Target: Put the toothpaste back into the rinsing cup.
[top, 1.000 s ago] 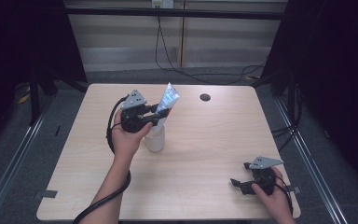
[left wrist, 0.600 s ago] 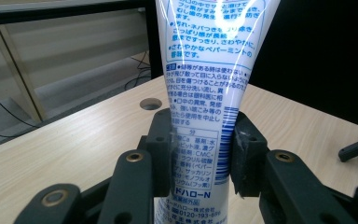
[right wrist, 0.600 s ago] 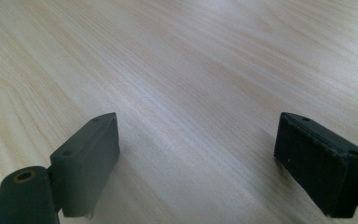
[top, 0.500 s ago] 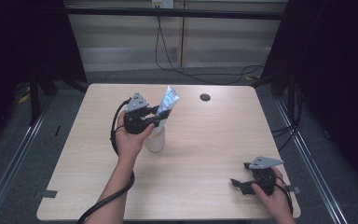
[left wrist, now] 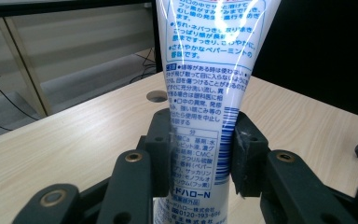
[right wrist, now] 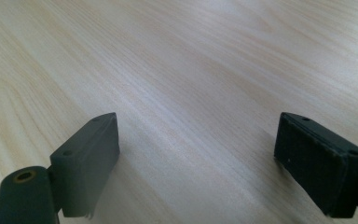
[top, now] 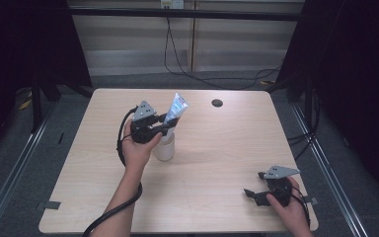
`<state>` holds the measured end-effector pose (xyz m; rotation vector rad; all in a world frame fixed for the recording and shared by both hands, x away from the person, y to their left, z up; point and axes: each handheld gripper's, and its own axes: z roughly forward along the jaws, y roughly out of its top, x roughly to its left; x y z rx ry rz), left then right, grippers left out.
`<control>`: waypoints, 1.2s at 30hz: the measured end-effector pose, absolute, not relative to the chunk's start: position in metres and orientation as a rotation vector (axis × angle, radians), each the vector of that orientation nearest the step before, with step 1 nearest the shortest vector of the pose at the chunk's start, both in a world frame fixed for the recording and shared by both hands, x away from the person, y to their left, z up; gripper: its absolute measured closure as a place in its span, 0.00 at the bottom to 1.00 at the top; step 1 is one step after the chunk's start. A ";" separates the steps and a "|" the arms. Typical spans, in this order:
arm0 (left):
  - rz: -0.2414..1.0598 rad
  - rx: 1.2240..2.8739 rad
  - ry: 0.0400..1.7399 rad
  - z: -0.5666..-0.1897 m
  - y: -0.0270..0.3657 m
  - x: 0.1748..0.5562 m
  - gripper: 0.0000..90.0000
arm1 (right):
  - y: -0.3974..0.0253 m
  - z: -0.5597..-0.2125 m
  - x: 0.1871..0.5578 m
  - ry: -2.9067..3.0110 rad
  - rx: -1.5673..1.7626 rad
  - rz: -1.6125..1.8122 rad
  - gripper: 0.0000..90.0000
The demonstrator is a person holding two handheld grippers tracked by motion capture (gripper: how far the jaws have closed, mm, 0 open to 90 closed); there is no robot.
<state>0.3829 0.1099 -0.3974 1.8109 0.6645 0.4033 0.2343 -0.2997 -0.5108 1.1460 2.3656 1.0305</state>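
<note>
A white and blue toothpaste tube [top: 177, 107] with Japanese print stands tilted over a small translucent cup [top: 165, 148] left of the table's middle. My left gripper [top: 168, 125] is shut on the tube's lower part. In the left gripper view both black jaws press the tube [left wrist: 208, 74] from either side, at my left gripper [left wrist: 200, 156]. The tube's bottom end meets the cup's mouth; I cannot tell how deep it goes. My right gripper [top: 254, 184] rests near the table's front right corner, open, nothing between its jaws [right wrist: 196, 149].
The light wooden table [top: 217, 143] has a round dark cable hole [top: 217, 102] at the back, also in the left gripper view [left wrist: 157, 96]. Black cables trail from both grippers. Dark curtains and a metal frame surround the table.
My left gripper has sunk slightly toward the cup with the tube in it. The right gripper has stayed in place.
</note>
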 end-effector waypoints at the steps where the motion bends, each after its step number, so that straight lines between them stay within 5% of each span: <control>1: 0.405 1.809 0.666 -0.398 0.110 0.383 0.72 | -0.300 -0.511 0.234 2.366 1.145 1.031 0.15; 36: 0.418 1.830 0.677 -0.408 0.107 0.386 0.71 | -0.300 -0.511 0.234 2.364 1.144 1.031 0.15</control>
